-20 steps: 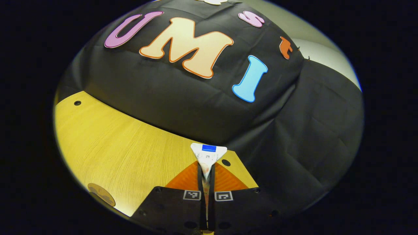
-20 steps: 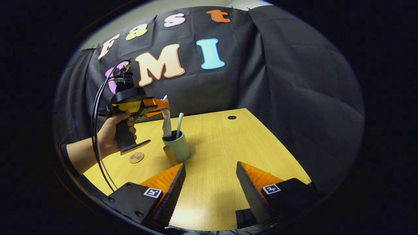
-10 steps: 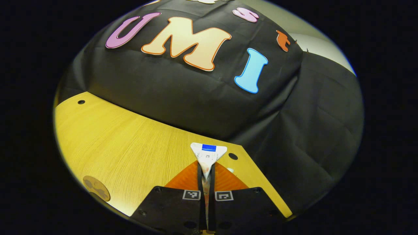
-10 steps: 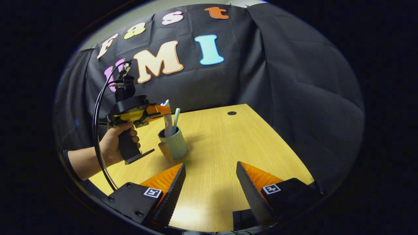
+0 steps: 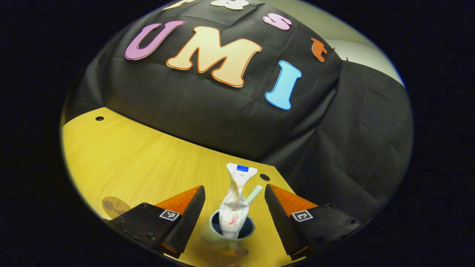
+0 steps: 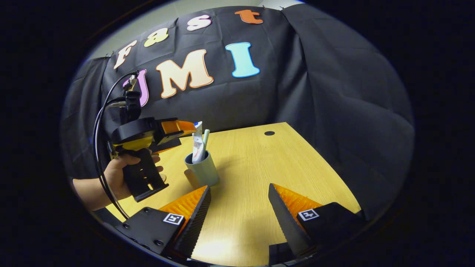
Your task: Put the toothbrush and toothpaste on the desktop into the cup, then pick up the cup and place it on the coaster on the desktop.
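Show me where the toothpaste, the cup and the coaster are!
toothpaste (image 5: 232,207), left gripper view, on the middle of the tube sticking up out of the cup.
cup (image 6: 205,171), right gripper view, on its outer wall.
coaster (image 5: 114,206), left gripper view, on its flat top, left of the cup.

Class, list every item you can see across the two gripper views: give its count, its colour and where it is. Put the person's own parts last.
cup: one, pale green, upright on the desktop
toothpaste: one, white tube, standing in the cup
toothbrush: one, pale green, in the cup beside the tube
coaster: one, brown, flat on the desktop left of the cup
desktop: one, light wood
left hand-held gripper: one, open, either side of the tube
right hand-held gripper: one, open, holding nothing
hand: one, gripping the left handle
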### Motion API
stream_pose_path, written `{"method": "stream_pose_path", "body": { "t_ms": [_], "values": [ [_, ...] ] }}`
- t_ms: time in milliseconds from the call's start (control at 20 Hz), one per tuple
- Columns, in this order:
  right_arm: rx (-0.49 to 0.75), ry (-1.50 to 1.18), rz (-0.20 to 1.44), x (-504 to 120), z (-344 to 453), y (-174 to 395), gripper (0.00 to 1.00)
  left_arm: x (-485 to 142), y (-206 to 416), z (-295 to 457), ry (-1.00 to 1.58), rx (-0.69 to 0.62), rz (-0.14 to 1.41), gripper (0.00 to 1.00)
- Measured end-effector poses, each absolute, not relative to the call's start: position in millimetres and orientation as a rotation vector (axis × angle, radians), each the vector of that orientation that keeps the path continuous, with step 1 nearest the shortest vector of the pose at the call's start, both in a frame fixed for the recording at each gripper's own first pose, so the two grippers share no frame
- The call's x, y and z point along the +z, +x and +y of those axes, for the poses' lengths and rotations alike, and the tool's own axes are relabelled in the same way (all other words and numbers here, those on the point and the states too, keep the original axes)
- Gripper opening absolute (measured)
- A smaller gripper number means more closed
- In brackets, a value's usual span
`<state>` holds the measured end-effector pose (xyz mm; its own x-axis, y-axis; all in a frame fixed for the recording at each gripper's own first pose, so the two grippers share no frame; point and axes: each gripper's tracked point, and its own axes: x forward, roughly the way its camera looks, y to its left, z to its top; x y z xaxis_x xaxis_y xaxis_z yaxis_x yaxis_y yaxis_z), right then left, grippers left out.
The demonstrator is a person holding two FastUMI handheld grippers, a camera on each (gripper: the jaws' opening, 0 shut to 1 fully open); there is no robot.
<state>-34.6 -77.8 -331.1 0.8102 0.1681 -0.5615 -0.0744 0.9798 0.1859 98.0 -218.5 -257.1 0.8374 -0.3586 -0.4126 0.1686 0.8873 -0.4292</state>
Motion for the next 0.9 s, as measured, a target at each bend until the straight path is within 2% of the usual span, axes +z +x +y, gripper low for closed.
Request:
{"method": "stream_pose_path", "body": {
  "t_ms": [500,750,800,850,900],
  "values": [
    [0.251,0.173,0.622,-314.9,-26.0,-0.9,0.98,-188.6,30.6,-129.4,-0.245,-0.215,0.463,0.94],
    [0.285,0.130,0.784,-334.0,9.6,8.9,0.98,-172.7,4.4,-81.6,-0.144,-0.217,0.458,0.95],
    [0.287,0.128,0.817,-337.2,17.7,10.5,0.94,-171.8,1.4,-71.7,-0.133,-0.215,0.461,0.94],
    [0.280,0.121,0.852,-340.5,22.3,12.8,0.99,-170.0,-1.6,-61.6,-0.125,-0.215,0.461,0.95],
    [0.284,0.120,0.880,-343.4,30.7,15.6,0.98,-168.2,-4.9,-52.5,-0.118,-0.213,0.457,0.95]
  ]
}}
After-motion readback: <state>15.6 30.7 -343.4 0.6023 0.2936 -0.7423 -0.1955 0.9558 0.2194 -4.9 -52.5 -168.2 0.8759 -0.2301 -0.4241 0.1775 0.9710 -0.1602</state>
